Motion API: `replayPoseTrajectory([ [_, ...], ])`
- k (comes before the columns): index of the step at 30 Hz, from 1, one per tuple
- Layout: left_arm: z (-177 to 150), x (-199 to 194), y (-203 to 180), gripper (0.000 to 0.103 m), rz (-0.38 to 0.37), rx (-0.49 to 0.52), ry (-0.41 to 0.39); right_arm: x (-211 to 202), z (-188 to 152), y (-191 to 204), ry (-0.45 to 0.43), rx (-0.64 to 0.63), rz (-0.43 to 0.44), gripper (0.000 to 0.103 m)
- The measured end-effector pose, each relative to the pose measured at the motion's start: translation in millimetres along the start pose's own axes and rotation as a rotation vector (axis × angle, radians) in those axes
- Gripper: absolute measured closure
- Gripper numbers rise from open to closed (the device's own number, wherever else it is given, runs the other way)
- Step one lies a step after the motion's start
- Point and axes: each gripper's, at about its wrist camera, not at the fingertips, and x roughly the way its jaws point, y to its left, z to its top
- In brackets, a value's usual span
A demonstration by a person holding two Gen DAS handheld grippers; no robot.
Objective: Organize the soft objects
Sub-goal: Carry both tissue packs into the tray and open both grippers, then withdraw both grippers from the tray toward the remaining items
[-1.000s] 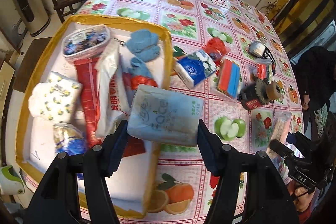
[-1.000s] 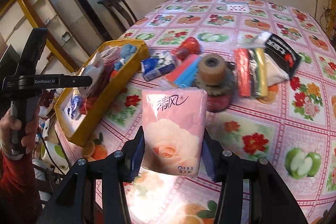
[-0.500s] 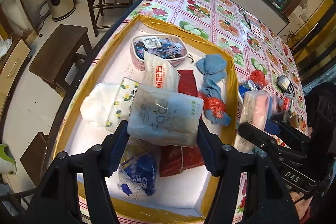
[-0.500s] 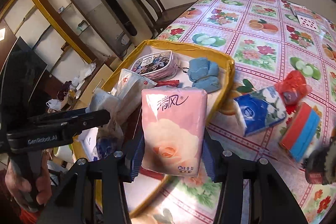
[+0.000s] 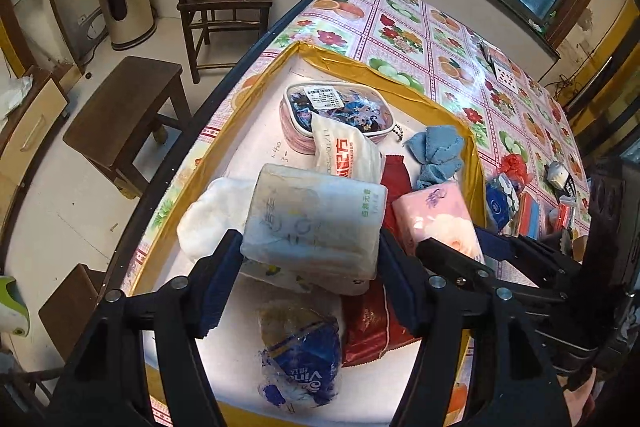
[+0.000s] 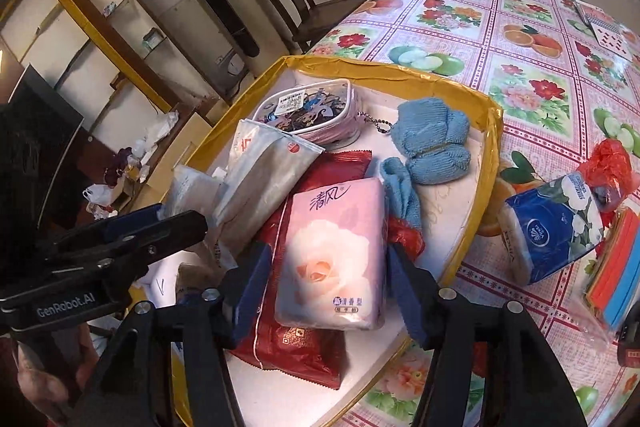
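**2 tissue packs held over the yellow-rimmed tray**

At the left, the left tool (image 5: 310, 259) is clamped on a white tissue pack (image 5: 316, 215), one finger pressed on each short end, and holds it above the yellow-rimmed tray (image 5: 352, 61). Under and around that pack lie a white patterned bundle (image 5: 204, 215), a blue-printed plastic bag (image 5: 300, 359) and a dark red packet (image 5: 368, 327). Farther back in the tray sit a pink zip pouch (image 5: 336, 111) with a ball chain, a white sachet with red print (image 5: 344, 155) and a blue cloth (image 5: 436, 155).

Just to the right, the right tool (image 6: 328, 291) grips a pink tissue pack (image 6: 336, 259) with a rose print, also by its sides, over the dark red packet and close to the tray's near right rim. The 2 tools hang side by side, close together, each visible in the other's view.

Right of the tray, on the fruit-patterned tabletop (image 6: 532, 87), rest a blue tissue pack (image 6: 556, 231), a red plastic bag (image 6: 612, 163) touching it, and a red-and-blue packet (image 6: 616, 287) at the frame edge.
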Motion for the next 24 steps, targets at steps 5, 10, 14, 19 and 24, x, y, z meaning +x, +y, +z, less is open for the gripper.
replayPoseTrajectory([
  [5, -7, 1, 1, 0.025, 0.042, -0.009, 0.016, -18, -6, -4, -0.049, 0.038, 0.049, 0.040],
  [10, -18, -13, 2, 0.025, 0.089, -0.022, -0.042, -45, -17, -5, -0.094, 0.039, 0.088, 0.039],
  [14, -23, -35, -3, 0.025, 0.071, -0.028, -0.116, -74, -32, -9, -0.128, 0.029, 0.110, 0.039],
  [19, -28, -57, -26, 0.020, 0.005, -0.001, -0.149, -127, -53, -38, -0.199, 0.036, 0.087, 0.036],
  [24, -32, -57, -62, 0.019, -0.151, 0.028, -0.089, -173, -77, -90, -0.250, 0.110, 0.048, 0.031],
])
